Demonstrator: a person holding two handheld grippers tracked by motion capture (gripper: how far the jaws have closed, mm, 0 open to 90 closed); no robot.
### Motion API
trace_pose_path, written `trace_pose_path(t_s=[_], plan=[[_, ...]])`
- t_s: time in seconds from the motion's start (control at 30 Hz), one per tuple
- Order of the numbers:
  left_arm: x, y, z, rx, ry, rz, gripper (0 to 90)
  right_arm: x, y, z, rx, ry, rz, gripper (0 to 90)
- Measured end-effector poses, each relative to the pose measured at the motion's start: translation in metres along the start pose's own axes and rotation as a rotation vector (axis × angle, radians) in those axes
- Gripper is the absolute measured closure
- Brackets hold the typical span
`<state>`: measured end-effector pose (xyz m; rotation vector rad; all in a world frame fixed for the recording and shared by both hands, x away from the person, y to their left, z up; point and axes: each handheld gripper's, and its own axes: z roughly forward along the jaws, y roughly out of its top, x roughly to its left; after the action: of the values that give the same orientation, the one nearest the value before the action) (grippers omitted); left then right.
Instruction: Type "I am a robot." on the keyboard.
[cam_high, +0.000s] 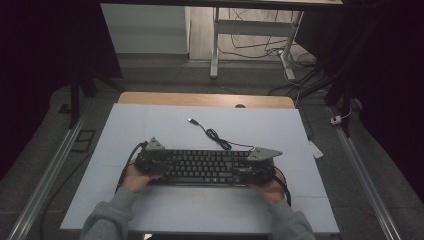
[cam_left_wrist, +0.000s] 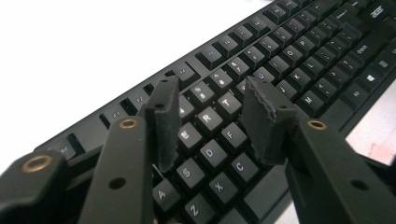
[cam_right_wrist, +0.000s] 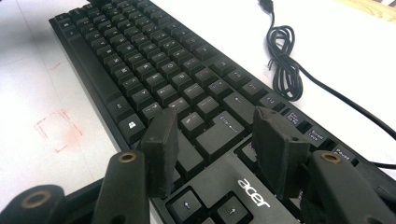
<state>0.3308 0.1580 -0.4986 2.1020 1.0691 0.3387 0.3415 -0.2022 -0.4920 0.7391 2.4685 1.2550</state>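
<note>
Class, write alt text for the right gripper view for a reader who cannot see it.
Two open black jaws of the right gripper hover over the right end of a black Acer keyboard, near the Enter and arrow keys. A coiled black cable lies beyond it on the white table.

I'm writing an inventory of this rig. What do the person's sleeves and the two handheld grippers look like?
The person wears grey-green sleeves. The left gripper and right gripper are black, each with two jaws lined with black foam pads, brass-coloured rivets, a grey three-cornered top plate and a trailing black cable.
</note>
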Motion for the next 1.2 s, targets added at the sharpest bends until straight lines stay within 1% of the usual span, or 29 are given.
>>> trace_pose_path(t_s=[0.13,0.2,0.37,0.47,0.6,0.73,1.13,1.2], plan=[[-0.001,0.003,0.004,0.010,0.002,0.014,61.0,0.000,0.000,0.000,0.002,0.000,0.000,51.0],[-0.001,0.003,0.006,0.020,0.004,0.021,64.9,0.000,0.000,0.000,0.004,0.000,-0.001,50.9],[0.000,0.002,0.011,0.044,0.015,0.027,80.6,0.000,0.000,0.001,0.009,-0.001,-0.003,50.9],[0.000,0.002,0.013,0.052,0.010,0.030,87.7,0.001,0.000,0.002,0.010,0.001,-0.004,50.9],[0.000,0.002,0.016,0.058,0.013,0.032,88.3,0.002,0.000,0.002,0.010,0.002,-0.006,50.9],[0.000,0.002,0.019,0.059,0.019,0.026,88.4,0.002,0.000,0.002,0.010,0.001,-0.005,50.9],[-0.003,0.001,0.027,0.084,0.015,0.038,88.4,0.001,0.000,0.002,0.012,0.001,-0.004,50.8],[-0.003,0.001,0.027,0.082,0.015,0.038,88.4,0.002,-0.001,0.002,0.009,0.001,-0.003,50.8]])
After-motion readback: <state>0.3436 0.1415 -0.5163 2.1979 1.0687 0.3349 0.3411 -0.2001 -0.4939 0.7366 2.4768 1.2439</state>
